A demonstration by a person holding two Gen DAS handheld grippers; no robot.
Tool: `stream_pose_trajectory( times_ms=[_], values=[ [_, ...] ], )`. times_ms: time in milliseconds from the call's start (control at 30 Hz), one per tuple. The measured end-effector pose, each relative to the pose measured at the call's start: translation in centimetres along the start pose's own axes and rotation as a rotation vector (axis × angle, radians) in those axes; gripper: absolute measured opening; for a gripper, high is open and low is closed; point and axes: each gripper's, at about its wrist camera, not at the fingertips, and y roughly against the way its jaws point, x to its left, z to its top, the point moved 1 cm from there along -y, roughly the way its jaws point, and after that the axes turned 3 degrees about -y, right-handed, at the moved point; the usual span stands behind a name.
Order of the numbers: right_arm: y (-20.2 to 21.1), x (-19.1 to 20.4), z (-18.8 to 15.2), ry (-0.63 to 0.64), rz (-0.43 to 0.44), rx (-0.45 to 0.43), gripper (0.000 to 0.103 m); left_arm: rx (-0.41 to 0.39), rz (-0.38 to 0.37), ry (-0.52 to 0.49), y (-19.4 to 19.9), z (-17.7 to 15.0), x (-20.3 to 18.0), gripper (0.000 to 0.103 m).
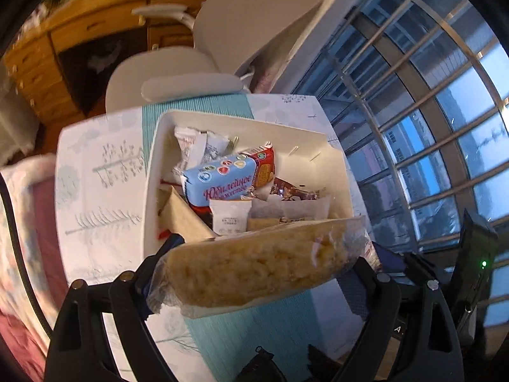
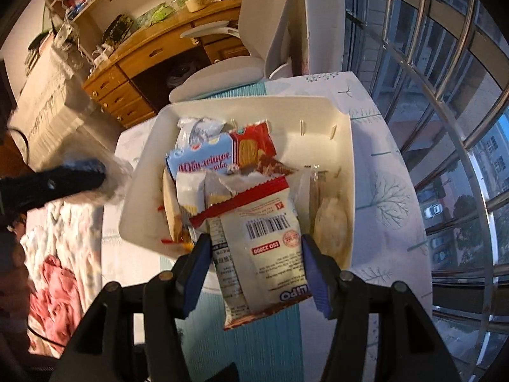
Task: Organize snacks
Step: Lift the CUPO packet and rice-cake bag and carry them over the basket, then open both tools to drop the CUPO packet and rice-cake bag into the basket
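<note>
White plastic bin [image 2: 345, 146] at counter's far edge is mostly filled; left claw [image 1: 254, 273] grips clear-wrapped puffed-rice bar [image 1: 254, 270], right claw [image 2: 257, 254] grips white red-trimmed snack packet [image 2: 264, 238], both unplaced.

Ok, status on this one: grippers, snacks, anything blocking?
Left gripper shut on puffed rice bar. Right gripper shut on white snack packet. Both above the half-full white bin. Nothing blocking.

dim bluish window light (right side), warm indoors, fisheye-warped blurry edges.
</note>
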Motion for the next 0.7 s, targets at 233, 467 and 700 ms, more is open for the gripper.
stream_pose_trajectory(
  times_ms=[233, 467, 700],
  values=[
    [0.0, -0.2, 0.3, -0.018, 0.000, 0.025, 0.074, 0.009, 0.032, -0.008, 0.2, 0.0, -0.4, 0.100],
    [2.9, 0.9, -1.1, -0.062, -0.007, -0.021, 0.078, -0.025, 0.039, -0.023, 3.5, -1.1, -0.2, 0.101],
    [4.8, 2.5, -5.2, -0.061, -0.015, -0.098, 0.090, -0.118, 0.109, -0.023, 7.1, -6.1, 1.4, 0.101]
  ],
)
